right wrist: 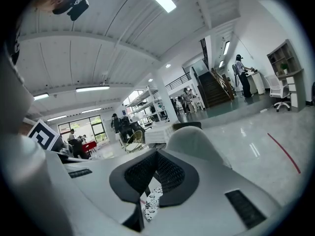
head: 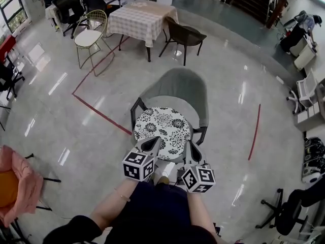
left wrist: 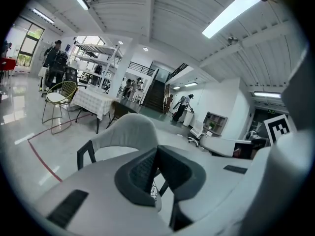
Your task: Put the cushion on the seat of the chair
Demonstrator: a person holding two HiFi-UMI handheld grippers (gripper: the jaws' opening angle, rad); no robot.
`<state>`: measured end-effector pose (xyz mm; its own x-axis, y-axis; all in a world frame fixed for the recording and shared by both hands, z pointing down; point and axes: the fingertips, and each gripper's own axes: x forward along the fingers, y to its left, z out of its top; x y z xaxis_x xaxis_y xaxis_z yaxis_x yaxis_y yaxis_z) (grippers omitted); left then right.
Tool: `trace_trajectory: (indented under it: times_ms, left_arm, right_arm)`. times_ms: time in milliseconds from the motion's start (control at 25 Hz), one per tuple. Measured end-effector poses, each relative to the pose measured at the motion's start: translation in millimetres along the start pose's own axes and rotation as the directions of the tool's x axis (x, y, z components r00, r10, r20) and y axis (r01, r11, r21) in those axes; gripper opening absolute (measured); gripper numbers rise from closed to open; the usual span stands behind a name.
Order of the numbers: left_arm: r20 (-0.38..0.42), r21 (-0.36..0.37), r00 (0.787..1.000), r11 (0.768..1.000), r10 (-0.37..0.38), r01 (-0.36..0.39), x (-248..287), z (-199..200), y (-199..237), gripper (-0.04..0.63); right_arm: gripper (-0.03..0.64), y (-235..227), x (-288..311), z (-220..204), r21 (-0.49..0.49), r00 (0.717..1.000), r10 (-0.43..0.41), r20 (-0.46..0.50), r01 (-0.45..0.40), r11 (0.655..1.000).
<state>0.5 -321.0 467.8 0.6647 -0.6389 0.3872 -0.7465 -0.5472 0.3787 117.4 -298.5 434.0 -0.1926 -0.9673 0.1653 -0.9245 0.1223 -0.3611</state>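
A round cushion (head: 162, 127) with a black-and-white flower print hangs over the seat of the grey armchair (head: 179, 87). Its near edge is gripped on both sides. My left gripper (head: 151, 145) is shut on the near-left rim, my right gripper (head: 191, 149) on the near-right rim. In the left gripper view the jaws (left wrist: 156, 154) meet, and a strip of the cushion (left wrist: 154, 191) shows beneath them, with the chair's back (left wrist: 125, 129) beyond. In the right gripper view the jaws (right wrist: 156, 157) are also closed over the cushion's edge (right wrist: 151, 201), ahead of the chair's back (right wrist: 194, 141).
Behind the armchair stand a table with a checked cloth (head: 139, 17), a dark chair (head: 185, 34) and a wire chair (head: 91, 34). A pink chair (head: 18, 184) is at the near left, and office chairs (head: 292, 210) at the near right. Red tape lines (head: 99, 113) mark the glossy floor.
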Motion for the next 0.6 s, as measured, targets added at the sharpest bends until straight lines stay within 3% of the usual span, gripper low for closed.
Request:
trace_trajectory:
  times_ms: [600]
  left_arm:
    - [-0.051,0.000,0.999,1.000,-0.016,0.016,0.8,-18.0,-3.1,0.018]
  right_arm:
    - [-0.014,-7.2,-8.4,-9.8,0.039,1.000,-0.021,-0.014,0.021,0.999]
